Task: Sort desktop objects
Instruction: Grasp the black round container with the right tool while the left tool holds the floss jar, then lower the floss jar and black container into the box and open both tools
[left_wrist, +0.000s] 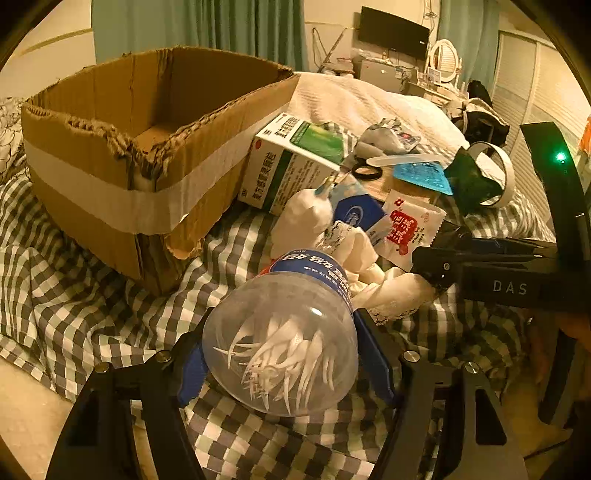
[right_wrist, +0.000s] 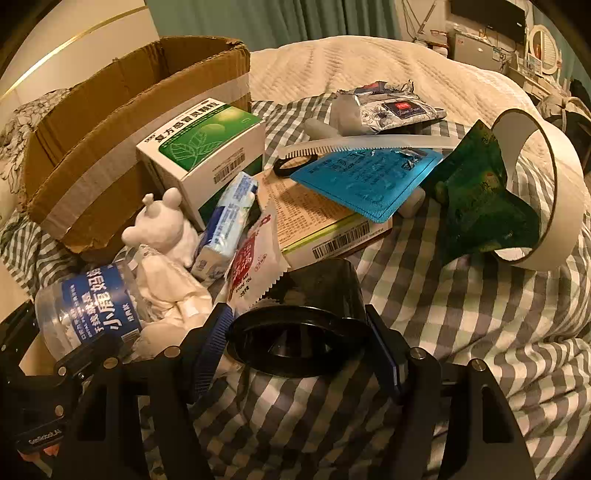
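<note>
Left gripper (left_wrist: 280, 363) has its pads clamped on one clear plastic jar (left_wrist: 282, 339) full of white floss picks. Right gripper (right_wrist: 301, 345) grips one black cup (right_wrist: 314, 317) by its rim. Both sit at the near edge of the checked bedspread (right_wrist: 461, 314). Past them: one white bear figurine (right_wrist: 162, 225), one red sachet (right_wrist: 255, 269), one green medicine box (right_wrist: 207, 147), one tape roll (right_wrist: 546, 192). One open cardboard box (left_wrist: 147, 147) at the far left; bare checked cloth on the right.

The cardboard box (left_wrist: 122, 155) is matt, rough brown card with torn, fuzzy edges and a smooth band of pale tape. Beside it lies a glossy clear plastic jar (left_wrist: 284, 343) on soft checked cloth (left_wrist: 92, 295). Right of the box sit a shiny blue foil sheet (right_wrist: 365, 181) and a smooth black plastic cup (right_wrist: 314, 306).
</note>
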